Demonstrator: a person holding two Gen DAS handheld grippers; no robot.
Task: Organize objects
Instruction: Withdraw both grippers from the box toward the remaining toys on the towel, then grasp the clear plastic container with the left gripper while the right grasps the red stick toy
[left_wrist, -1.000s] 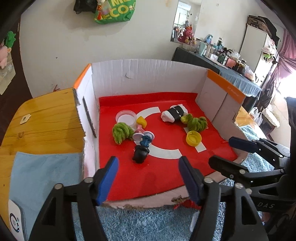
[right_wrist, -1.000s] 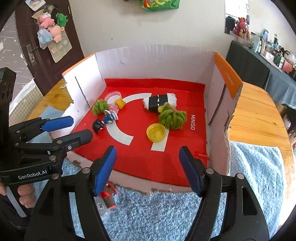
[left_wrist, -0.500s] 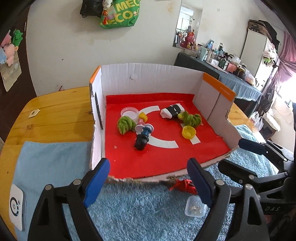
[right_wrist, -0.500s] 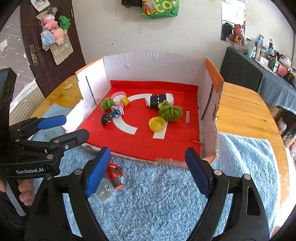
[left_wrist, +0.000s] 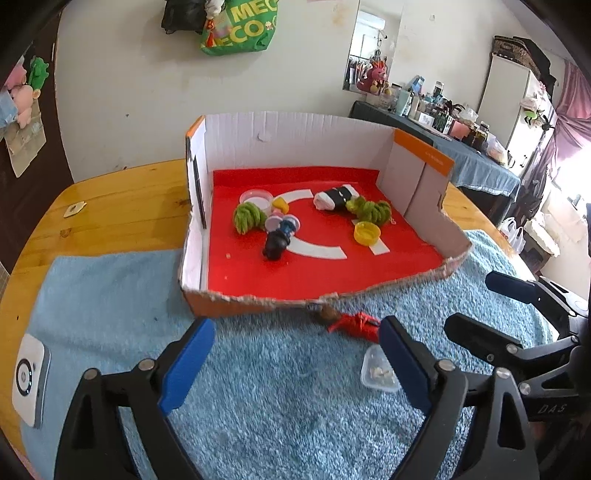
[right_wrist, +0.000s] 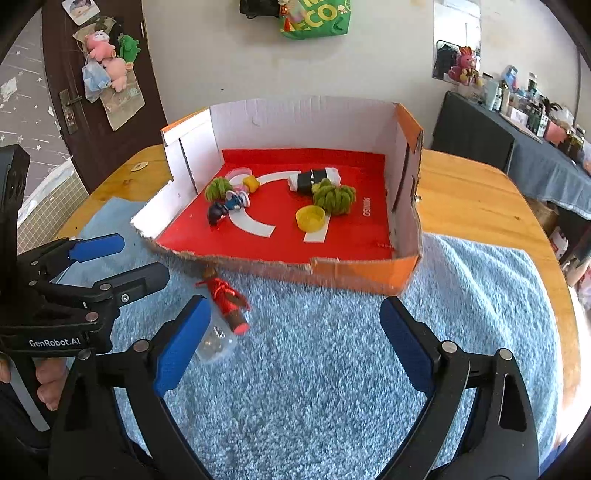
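While both jaws have just been opening with nothing between them, the left hand-held gripper (left_wrist: 295, 358) and right hand-held gripper (right_wrist: 291, 339) gape over a blue towel (right_wrist: 332, 350). Two green plush bunches (left_wrist: 248, 218), one yellow cap (left_wrist: 366, 233) lie in the cardboard box (left_wrist: 295, 136); one red figure (right_wrist: 225, 295) and one clear container (right_wrist: 216, 345) lie outside.

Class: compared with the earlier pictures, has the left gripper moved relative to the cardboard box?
Yes. The left gripper has backed away from the box, now over blue towel, jaws just opening, empty.
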